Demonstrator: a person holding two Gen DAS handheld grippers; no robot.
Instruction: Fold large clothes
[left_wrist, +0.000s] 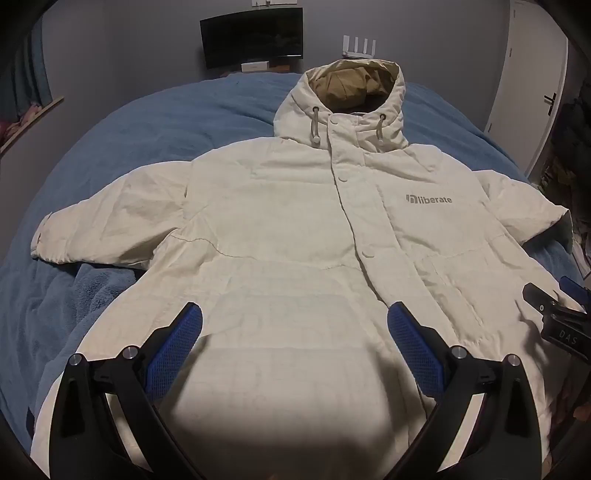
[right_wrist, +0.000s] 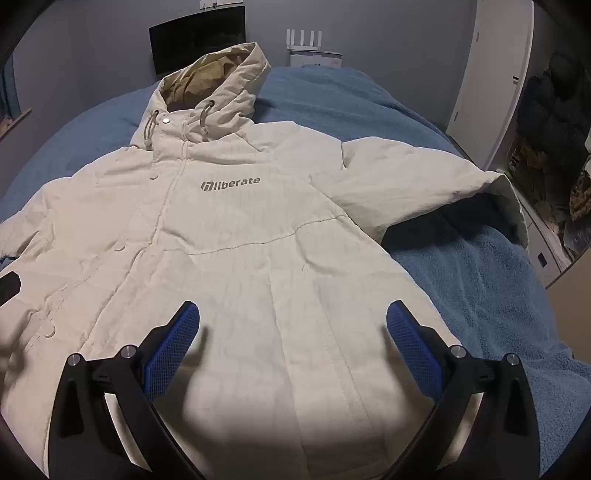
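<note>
A large cream hooded jacket (left_wrist: 288, 221) lies flat, front up and buttoned, on a blue bed, sleeves spread to both sides; it also shows in the right wrist view (right_wrist: 229, 266). Its hood (left_wrist: 354, 96) points to the far end. My left gripper (left_wrist: 294, 321) is open and empty, hovering over the jacket's lower left front. My right gripper (right_wrist: 293, 319) is open and empty over the lower right front; its body shows at the right edge of the left wrist view (left_wrist: 557, 317). The left sleeve (left_wrist: 110, 218) and right sleeve (right_wrist: 413, 177) lie on the blanket.
The blue blanket (left_wrist: 147, 129) covers the bed under the jacket. A dark monitor (left_wrist: 251, 37) and a white router (left_wrist: 360, 48) stand at the far wall. A white wardrobe (right_wrist: 491, 85) and clutter (right_wrist: 554, 147) stand at the right.
</note>
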